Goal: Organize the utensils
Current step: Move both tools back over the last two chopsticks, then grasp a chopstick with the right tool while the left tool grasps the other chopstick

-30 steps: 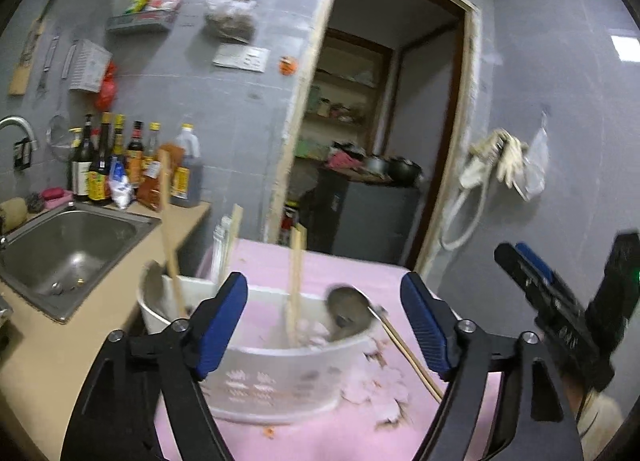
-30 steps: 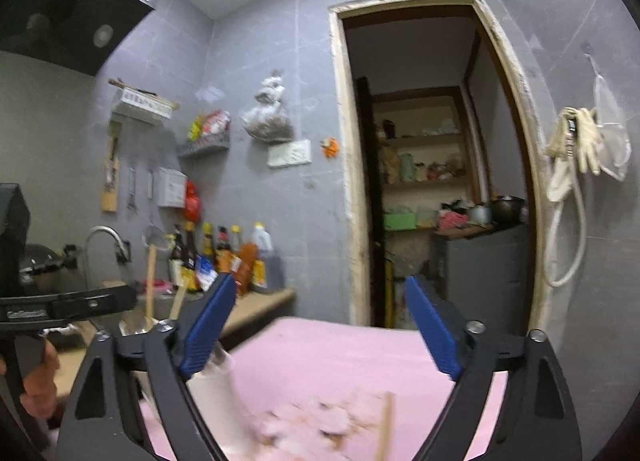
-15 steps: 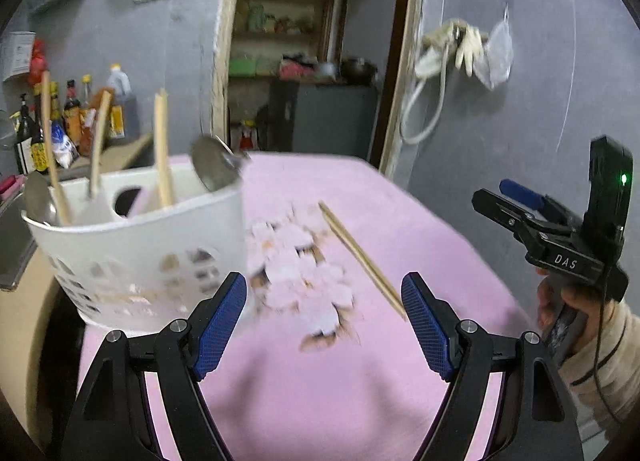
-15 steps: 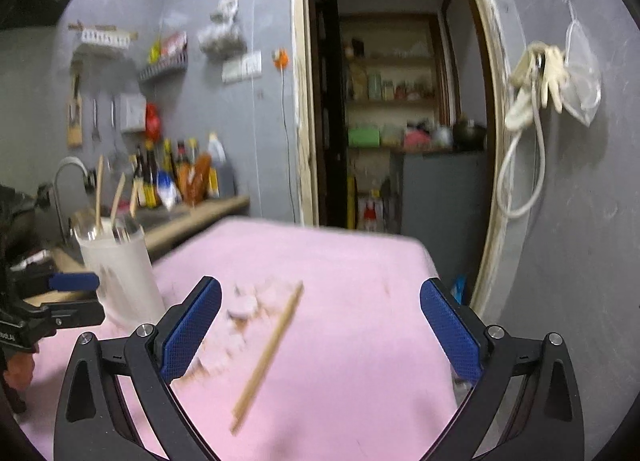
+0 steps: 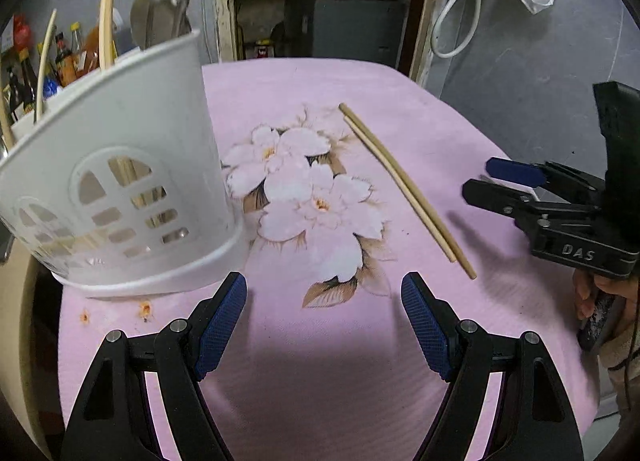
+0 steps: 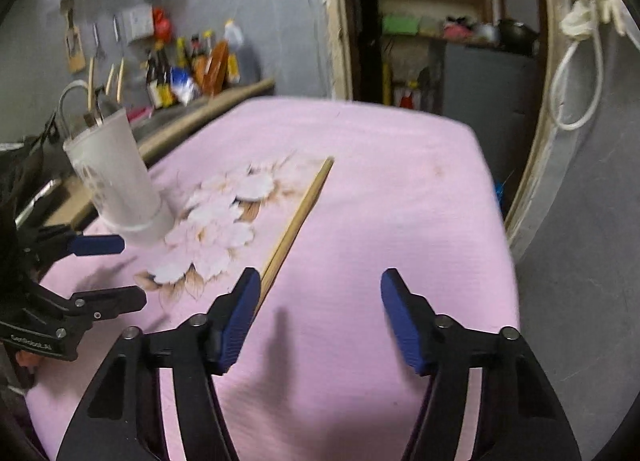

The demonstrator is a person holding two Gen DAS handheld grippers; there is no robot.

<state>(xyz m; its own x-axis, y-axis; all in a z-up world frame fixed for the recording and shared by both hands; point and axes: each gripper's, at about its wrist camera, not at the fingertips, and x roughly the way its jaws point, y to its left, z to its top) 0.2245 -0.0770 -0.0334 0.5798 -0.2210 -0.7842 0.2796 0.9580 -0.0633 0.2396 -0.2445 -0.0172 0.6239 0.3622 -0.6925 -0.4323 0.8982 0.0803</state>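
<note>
Pink cloth with a printed white flower covers the counter point(image 5: 304, 345) in a grey-tiled kitchen, a doorway to a storeroom behind it and sauce bottles point(image 6: 188, 65) lined up along the far wall. On that cloth a pair of wooden chopsticks point(image 5: 404, 185) lies loose, side by side and touching, running diagonally just beside the flower print. Well to their left stands the white perforated utensil holder point(image 5: 120, 181), already carrying other chopsticks and a metal ladle upright. The right claw point(image 6: 316, 313) hangs low over the cloth, its blue pads set moderately apart with nothing between them; its jaws have just been closing, and the near end of the chopsticks lies right at its left pad rather than inside the gap. The left claw point(image 5: 324, 325) hovers wide and empty over the bare cloth in front of the holder, apart from both the holder and the chopsticks. The step in hand looks like the pick-up of the loose pair. To do it well, the right claw would likely need to shift left so both sticks lie between the pads, then pinch across them near one end so they lift together instead of one rolling free on the soft cloth, before tipping them upright into the holder.
</note>
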